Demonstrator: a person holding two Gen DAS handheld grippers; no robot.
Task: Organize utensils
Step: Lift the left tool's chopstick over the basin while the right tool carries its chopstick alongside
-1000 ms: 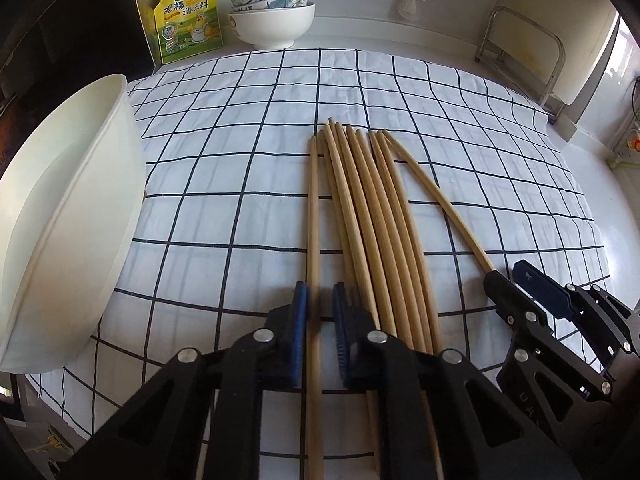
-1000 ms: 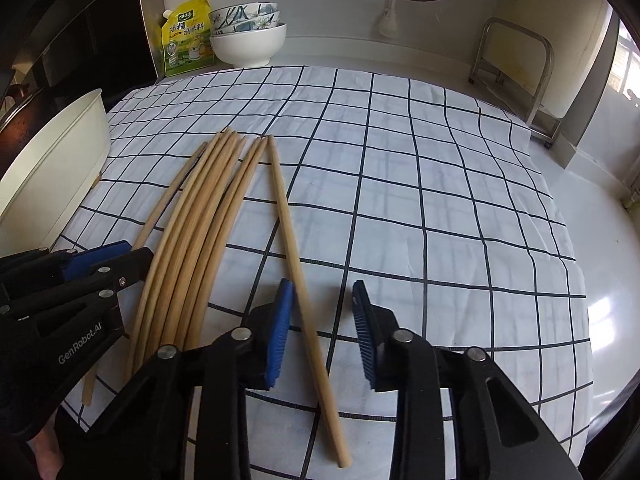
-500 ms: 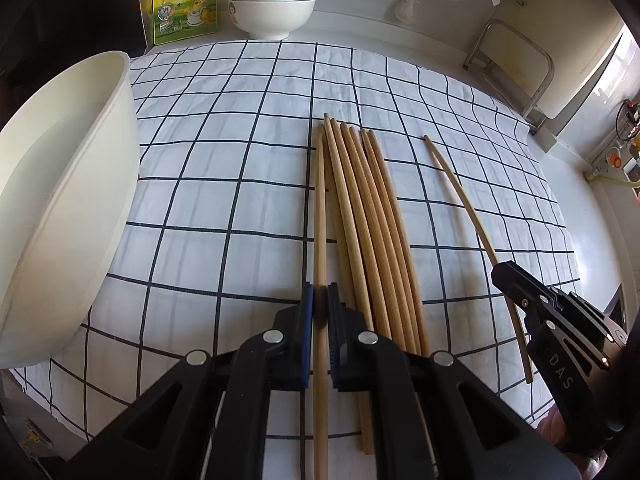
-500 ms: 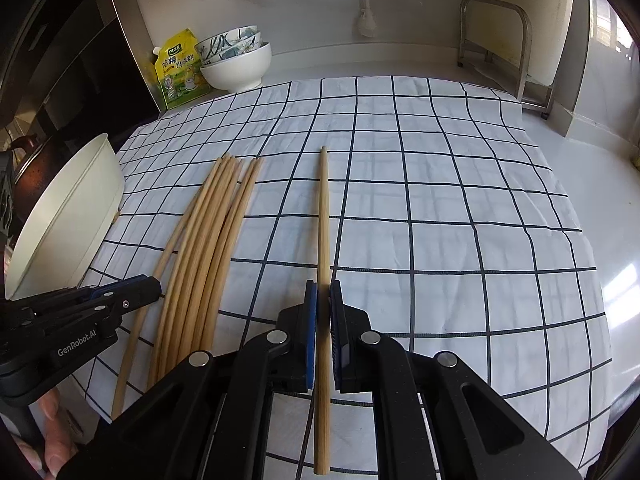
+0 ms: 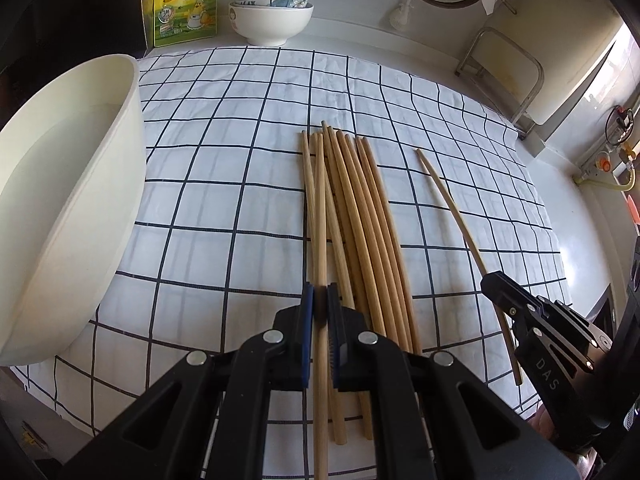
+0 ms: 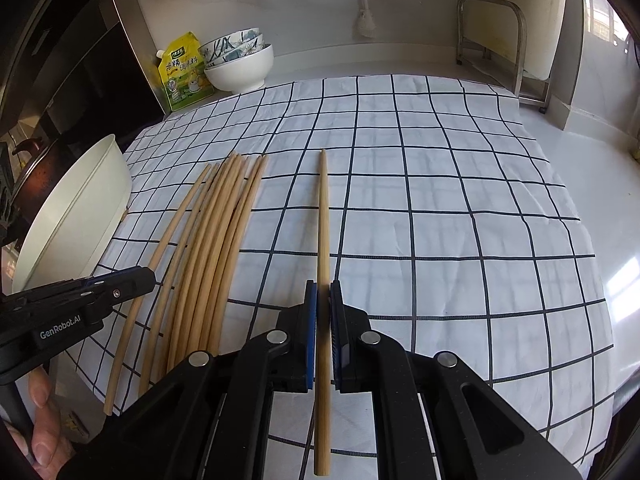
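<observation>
The left gripper [image 5: 320,312] is clamped on a single chopstick [image 5: 320,216], its blue-padded fingers pressed against the wood on either side. That stick runs straight ahead from the gripper and passes back under its body toward the near edge of the view. It appears to sit slightly above the others, though the fisheye makes its height hard to judge. Just to the right of this gripper lies the bundle of chopsticks [image 5: 360,220] on the checked cloth [image 5: 224,184], packed side by side with their tips pointing away. To the left, tilted on its side, is the large white bowl [image 5: 68,208], well apart from the fingers.

The right gripper [image 6: 323,332] is likewise closed on its own chopstick, the lone chopstick [image 6: 323,216], which extends forward over the cloth and sticks out behind the fingers toward the camera. From this side the bundle [image 6: 216,248] lies off to the left, clearly apart from the held stick, and the left gripper's black body [image 6: 76,296] shows beyond it, with part of a hand [image 6: 44,420] beneath. In the left wrist view the lone stick [image 5: 452,208] runs into the right gripper [image 5: 496,284] at the right.

Far ahead of both grippers, at the back of the worktop [image 6: 624,208], stand a yellow seasoning pouch [image 5: 184,4] and stacked bowls [image 5: 272,12], touching or nearly so.
</observation>
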